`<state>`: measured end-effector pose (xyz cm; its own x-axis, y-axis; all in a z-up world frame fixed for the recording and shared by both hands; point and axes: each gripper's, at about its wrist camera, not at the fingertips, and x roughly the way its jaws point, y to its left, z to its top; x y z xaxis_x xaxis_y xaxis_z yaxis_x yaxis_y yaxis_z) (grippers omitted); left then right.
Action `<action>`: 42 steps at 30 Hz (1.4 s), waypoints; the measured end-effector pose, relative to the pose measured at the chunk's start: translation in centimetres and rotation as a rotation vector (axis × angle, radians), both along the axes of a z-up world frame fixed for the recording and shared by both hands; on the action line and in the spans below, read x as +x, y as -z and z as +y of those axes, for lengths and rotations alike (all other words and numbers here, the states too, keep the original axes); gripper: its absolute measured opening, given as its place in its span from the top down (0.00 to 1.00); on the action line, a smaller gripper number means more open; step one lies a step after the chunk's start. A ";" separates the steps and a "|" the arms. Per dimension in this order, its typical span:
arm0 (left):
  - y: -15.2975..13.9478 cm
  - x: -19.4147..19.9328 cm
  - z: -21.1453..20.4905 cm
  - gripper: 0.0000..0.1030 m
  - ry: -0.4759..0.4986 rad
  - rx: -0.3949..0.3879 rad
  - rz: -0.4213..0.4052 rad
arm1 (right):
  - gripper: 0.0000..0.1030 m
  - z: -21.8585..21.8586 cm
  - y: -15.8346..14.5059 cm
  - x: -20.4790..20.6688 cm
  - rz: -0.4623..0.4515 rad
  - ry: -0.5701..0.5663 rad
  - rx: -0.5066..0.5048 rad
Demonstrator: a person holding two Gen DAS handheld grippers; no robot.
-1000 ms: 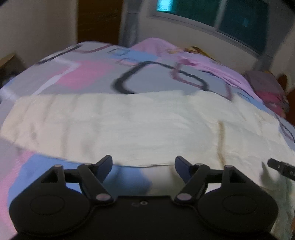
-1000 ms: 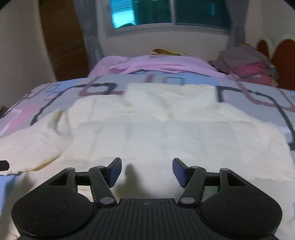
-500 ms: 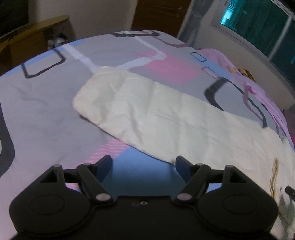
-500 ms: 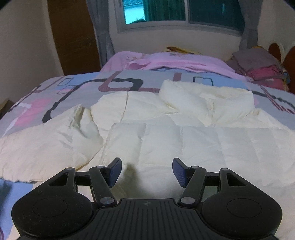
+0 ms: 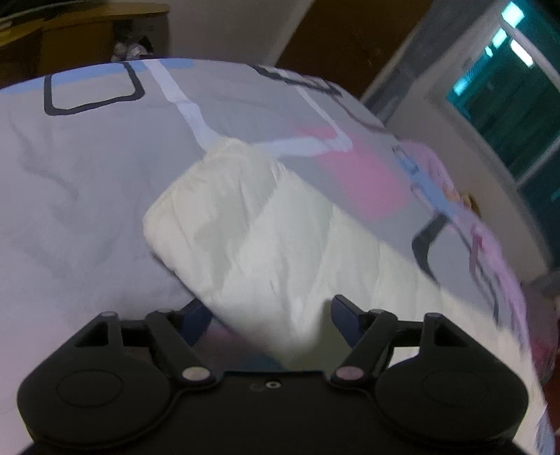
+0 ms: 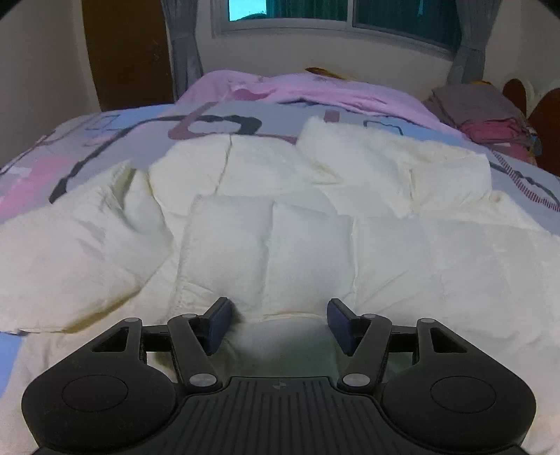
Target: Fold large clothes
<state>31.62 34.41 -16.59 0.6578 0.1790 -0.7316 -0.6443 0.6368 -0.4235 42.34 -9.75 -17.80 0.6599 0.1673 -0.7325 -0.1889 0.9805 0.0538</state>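
Cream quilted puffer jacket (image 6: 308,224) is spread flat on patterned grey-pink bed (image 5: 87,168) for folding. Left tool (image 5: 267,311) is held spread over sleeve end; right tool (image 6: 278,323) spread at hem, nothing pinched.

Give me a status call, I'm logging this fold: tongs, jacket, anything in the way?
Left tongs open over the sleeve end. Right tongs open over the cream puffer jacket, spread unfolded on the bed. Nothing blocking.

Dim bedroom: patterned bed (image 6: 105,140), curtained window (image 6: 350,21), brown door (image 6: 126,52), cream walls.
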 end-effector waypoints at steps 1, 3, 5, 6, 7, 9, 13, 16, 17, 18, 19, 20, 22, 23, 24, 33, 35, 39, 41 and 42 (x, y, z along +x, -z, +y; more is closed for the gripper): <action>0.1 0.1 0.2 0.39 -0.010 0.001 -0.007 | 0.41 0.0 0.0 0.1 0.002 0.005 0.001; 0.3 0.2 0.6 0.64 -0.030 0.014 -0.015 | 0.41 0.1 0.1 0.2 0.005 0.011 0.001; 0.5 0.2 1.0 0.71 -0.039 0.007 -0.023 | 0.41 0.1 0.1 0.3 0.007 0.016 0.000; 0.5 0.2 1.1 0.75 -0.042 0.001 -0.030 | 0.41 0.2 0.1 0.3 0.007 0.017 -0.003; 0.5 0.2 1.2 0.77 -0.040 0.001 -0.034 | 0.41 0.2 0.1 0.2 0.007 0.018 -0.005; 0.2 0.2 1.1 0.90 -0.026 0.004 -0.047 | 0.41 0.3 0.1 0.2 0.008 0.019 -0.007; -1.9 0.5 0.0 0.93 0.032 0.032 -0.108 | 0.41 0.3 0.1 0.3 0.009 0.014 -0.009; -5.1 1.2 -2.3 0.93 0.125 0.087 -0.182 | 0.41 0.1 -0.3 0.6 0.025 0.007 0.002; -6.1 1.5 -3.4 0.93 0.159 0.106 -0.206 | 0.41 -0.1 -0.6 0.6 0.027 0.007 0.017; -7.0 1.8 -4.6 0.93 0.197 0.122 -0.229 | 0.41 -0.5 -1.0 0.5 0.022 0.009 0.040; -8.1 2.3 -6.1 0.93 0.245 0.135 -0.253 | 0.41 -0.9 -1.5 0.3 0.009 0.011 0.058; -8.8 2.7 -7.5 0.93 0.286 0.143 -0.272 | 0.41 -1.4 -2.0 0.0 -0.007 0.013 0.072; -10.3 3.8 -11.1 0.93 0.387 0.153 -0.306 | 0.41 -2.7 -3.0 -0.6 -0.032 0.014 0.098; -10.7 4.4 -12.7 0.93 0.430 0.150 -0.316 | 0.41 -3.4 -3.4 -0.9 -0.039 0.018 0.112; -11.1 5.1 -14.7 0.92 0.483 0.141 -0.324 | 0.41 -4.2 -3.8 -1.2 -0.046 0.023 0.126; -10.0 9.7 -33.2 0.93 0.884 0.159 -0.326 | 0.41 -15.1 -6.4 -4.9 -0.089 0.148 0.186; -7.8 10.4 -36.5 0.93 0.960 0.159 -0.283 | 0.41 -17.5 -6.4 -5.4 -0.082 0.183 0.183; -3.4 10.8 -41.8 0.88 1.088 0.218 -0.169 | 0.41 -20.8 -6.2 -6.3 -0.061 0.213 0.188; -1.7 9.9 -43.1 0.82 1.122 0.272 -0.126 | 0.41 -21.5 -6.2 -6.5 -0.058 0.215 0.215; -1.3 9.6 -43.5 0.77 1.132 0.294 -0.104 | 0.41 -21.7 -6.4 -6.6 -0.059 0.211 0.230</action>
<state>41.21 -9.07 -15.30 0.6046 -0.3934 -0.6926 0.3811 0.9064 -0.1821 35.78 -31.48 -11.45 0.7378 0.1789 -0.6508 0.0085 0.9617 0.2739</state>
